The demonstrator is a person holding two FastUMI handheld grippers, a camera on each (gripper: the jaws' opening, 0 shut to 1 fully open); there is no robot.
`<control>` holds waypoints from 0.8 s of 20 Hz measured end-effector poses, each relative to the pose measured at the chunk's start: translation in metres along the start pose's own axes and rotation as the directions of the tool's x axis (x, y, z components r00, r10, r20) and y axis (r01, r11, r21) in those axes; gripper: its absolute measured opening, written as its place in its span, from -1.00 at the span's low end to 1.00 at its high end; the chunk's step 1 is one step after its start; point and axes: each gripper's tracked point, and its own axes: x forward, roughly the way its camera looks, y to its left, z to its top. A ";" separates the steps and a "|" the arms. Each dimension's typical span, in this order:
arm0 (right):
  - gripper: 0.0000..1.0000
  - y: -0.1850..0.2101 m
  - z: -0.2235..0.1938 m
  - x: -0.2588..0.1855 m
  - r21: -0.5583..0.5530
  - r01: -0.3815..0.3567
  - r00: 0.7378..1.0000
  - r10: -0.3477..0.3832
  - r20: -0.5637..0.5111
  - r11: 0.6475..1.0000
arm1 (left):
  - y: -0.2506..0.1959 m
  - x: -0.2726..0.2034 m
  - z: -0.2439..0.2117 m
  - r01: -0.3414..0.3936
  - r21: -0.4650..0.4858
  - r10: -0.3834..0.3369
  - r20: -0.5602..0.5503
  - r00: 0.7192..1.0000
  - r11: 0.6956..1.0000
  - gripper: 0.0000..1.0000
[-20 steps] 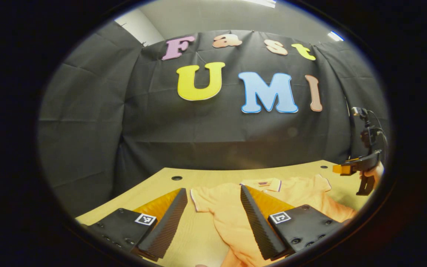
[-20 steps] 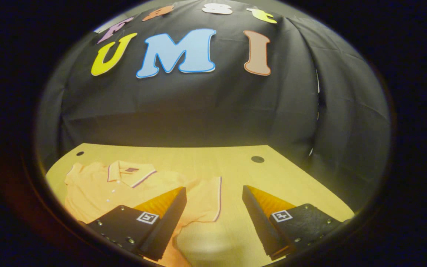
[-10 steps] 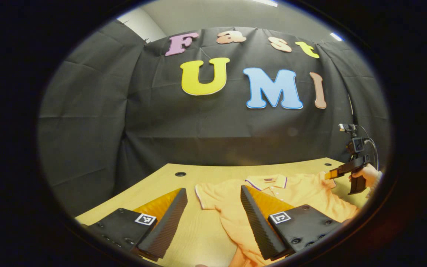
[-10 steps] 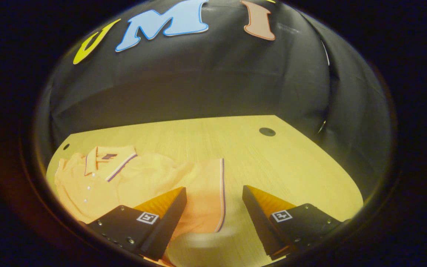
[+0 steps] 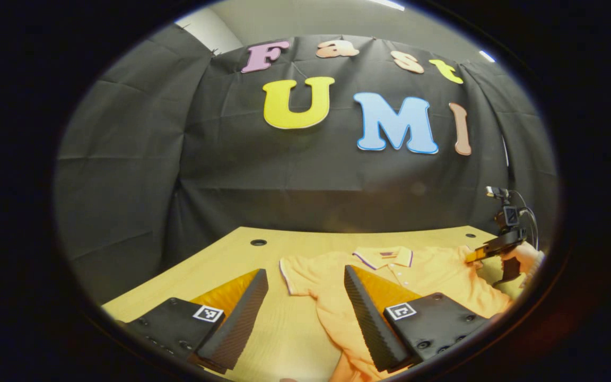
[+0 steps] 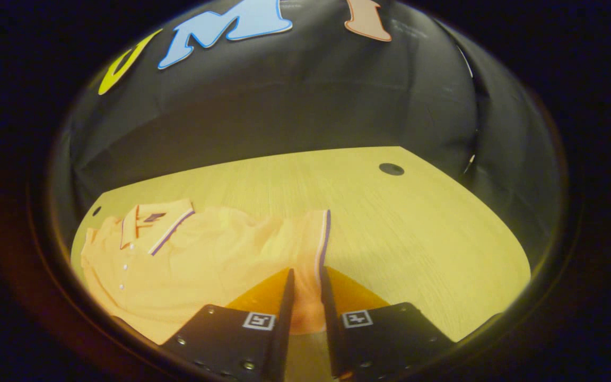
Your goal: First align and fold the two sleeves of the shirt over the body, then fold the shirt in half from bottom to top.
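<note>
A pale wooden table stands in a booth hung with black cloth, and an orange polo shirt lies spread on it, collar toward the cloth wall.

In the right gripper view, the right gripper has its two fingers drawn close together, and between them runs the shirt's right sleeve, pinched near its end. The sleeve's hem, edged with a dark and white stripe, runs up from the fingertips toward the far side of the table. To the left of the fingers the shirt's body spreads flat, with the striped collar and a row of small white buttons below it. A round hole sits in the tabletop near its far right corner, well apart from the shirt.

In the left gripper view, the left gripper hangs above the table with its fingers spread wide and nothing between them. The shirt's left sleeve lies flat on the wood in the gap between the fingers, its striped hem facing the left finger; the right finger overlaps the shirt's body in the picture. Farther off, at the right edge, the other gripper is seen low over the far sleeve, held by a hand. Another round hole lies in the tabletop near the cloth.
</note>
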 end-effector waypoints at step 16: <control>-0.99 0.053 0.049 -0.027 -0.100 -0.042 0.992 0.053 0.113 0.994 | 0.010 -0.003 -0.006 -0.016 -0.010 0.016 -0.016 1.000 1.000 0.91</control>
